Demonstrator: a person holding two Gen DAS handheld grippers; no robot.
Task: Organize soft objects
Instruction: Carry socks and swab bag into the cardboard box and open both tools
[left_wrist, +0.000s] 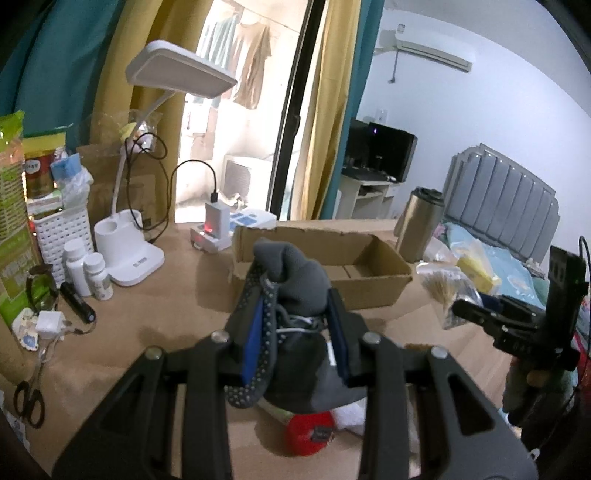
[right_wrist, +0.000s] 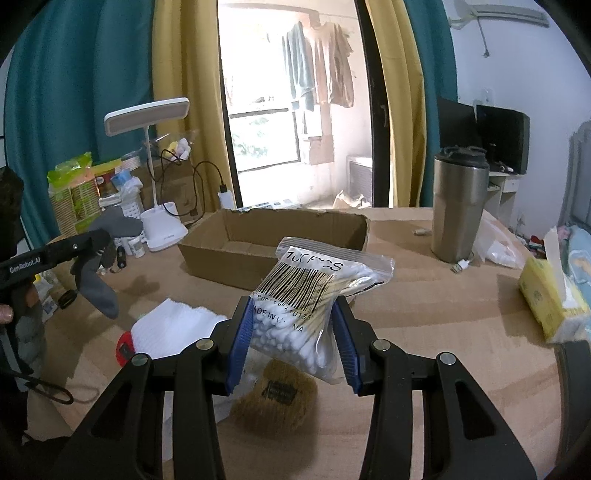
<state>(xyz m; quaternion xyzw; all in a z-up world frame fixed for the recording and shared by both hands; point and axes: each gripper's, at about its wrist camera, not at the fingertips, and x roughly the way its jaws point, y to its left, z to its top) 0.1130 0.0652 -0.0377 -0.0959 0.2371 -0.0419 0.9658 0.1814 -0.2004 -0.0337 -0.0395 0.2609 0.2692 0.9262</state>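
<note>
The left tool (left_wrist: 295, 321) is closed partway on a grey sock (left_wrist: 299, 280), its blue pads pressing the bunched fabric from both sides. The sock's toe stands up above the pads and the dotted sole hangs down past the left pad. Seen from the right wrist, the sock droops from the tool clear of the table (right_wrist: 443, 314), over the table's left part.

The right tool (right_wrist: 295, 332) is also closed partway, gripping a clear zip bag of cotton swabs (right_wrist: 317, 291) by its lower half. The bag tilts up and to the right, its barcode facing the camera, and is held off the table.

An open cardboard box (right_wrist: 258, 236) sits beyond both tools, toward the table's far edge. A steel tumbler (right_wrist: 460, 206) stands to the right of the box, near the far right corner. A yellow tissue pack (right_wrist: 546, 295) lies at the right edge. Under the tools, toward the near edge, lie a white folded cloth (right_wrist: 173, 328), a red round item (left_wrist: 310, 432) and a brown fuzzy pad (right_wrist: 277, 402). A white desk lamp (left_wrist: 129, 254) stands at the far left among bottles and packets.
</note>
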